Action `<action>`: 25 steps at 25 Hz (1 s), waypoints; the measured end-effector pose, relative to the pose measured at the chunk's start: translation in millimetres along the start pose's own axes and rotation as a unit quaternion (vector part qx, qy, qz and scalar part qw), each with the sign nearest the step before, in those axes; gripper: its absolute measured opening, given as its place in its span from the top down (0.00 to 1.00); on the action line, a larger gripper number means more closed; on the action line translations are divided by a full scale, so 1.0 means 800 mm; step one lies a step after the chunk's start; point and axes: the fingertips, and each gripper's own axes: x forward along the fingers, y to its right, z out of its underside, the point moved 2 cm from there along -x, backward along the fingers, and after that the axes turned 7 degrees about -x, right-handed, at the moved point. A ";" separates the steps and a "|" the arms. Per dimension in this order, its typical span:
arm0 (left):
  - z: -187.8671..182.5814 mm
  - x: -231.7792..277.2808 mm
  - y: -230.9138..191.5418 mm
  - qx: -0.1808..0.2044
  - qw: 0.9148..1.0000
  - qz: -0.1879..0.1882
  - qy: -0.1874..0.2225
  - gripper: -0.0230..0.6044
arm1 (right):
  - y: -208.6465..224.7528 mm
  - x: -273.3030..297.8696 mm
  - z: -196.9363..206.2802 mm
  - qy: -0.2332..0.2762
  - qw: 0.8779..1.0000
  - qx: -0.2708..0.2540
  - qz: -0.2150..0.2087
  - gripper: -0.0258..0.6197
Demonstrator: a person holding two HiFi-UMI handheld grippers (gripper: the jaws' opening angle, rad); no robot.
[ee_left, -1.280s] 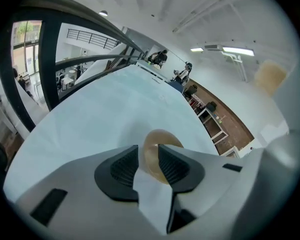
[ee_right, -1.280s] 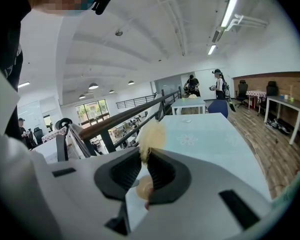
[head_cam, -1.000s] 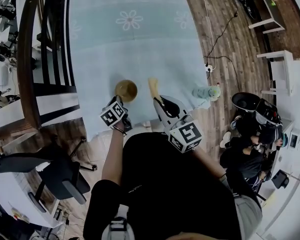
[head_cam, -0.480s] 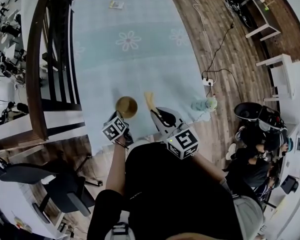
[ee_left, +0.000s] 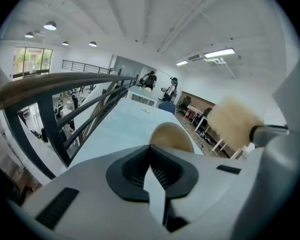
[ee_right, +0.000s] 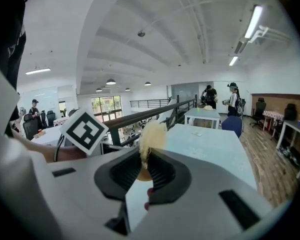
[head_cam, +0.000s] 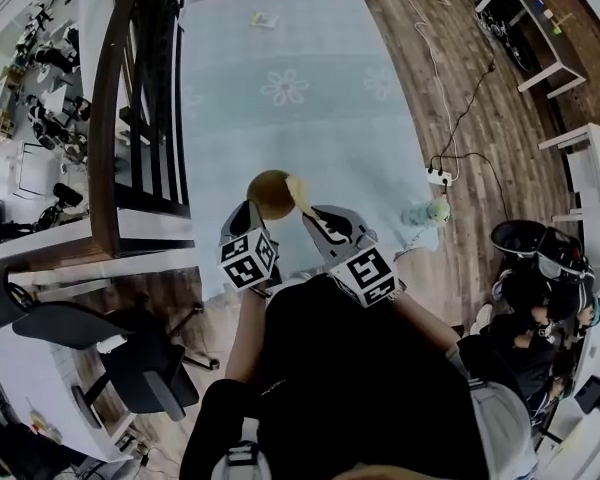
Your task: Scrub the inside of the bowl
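Looking down from the head view, a small brown wooden bowl (head_cam: pixel 270 194) sits near the front edge of a table (head_cam: pixel 280 48) covered in a pale blue cloth with flower prints. The person holds both grippers just on the near side of the bowl.

The left gripper (head_cam: pixel 248 211) reaches the bowl's near-left rim. In the left gripper view its jaws are pressed almost fully together, seemingly pinching that thin rim, and the bowl's rounded tan body rises straight beyond their tips.

The right gripper (head_cam: pixel 315 218) sits just right of the bowl. Its jaws are narrow and clamped on the handle of a brush (head_cam: pixel 298 189), whose fluffy cream-coloured head stands up between them. From above, the brush head lies at the bowl's right edge, but no view shows clearly whether it touches the bowl.

A dark railing (head_cam: pixel 130 118) with a wooden top rail runs along the table's side, left of the bowl.
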 end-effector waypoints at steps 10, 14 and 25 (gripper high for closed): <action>-0.055 -0.054 0.047 0.073 0.996 -0.003 0.059 0.94 | -0.015 0.000 -0.037 -0.013 0.990 -0.137 -0.006 0.89; -0.068 -0.067 0.062 0.116 0.990 -0.006 0.077 0.94 | -0.013 0.000 -0.044 -0.034 0.973 -0.228 0.016 0.89; -0.068 -0.091 0.098 0.198 0.975 0.012 0.096 0.94 | -0.008 0.015 -0.012 -0.115 0.951 -0.283 0.045 0.90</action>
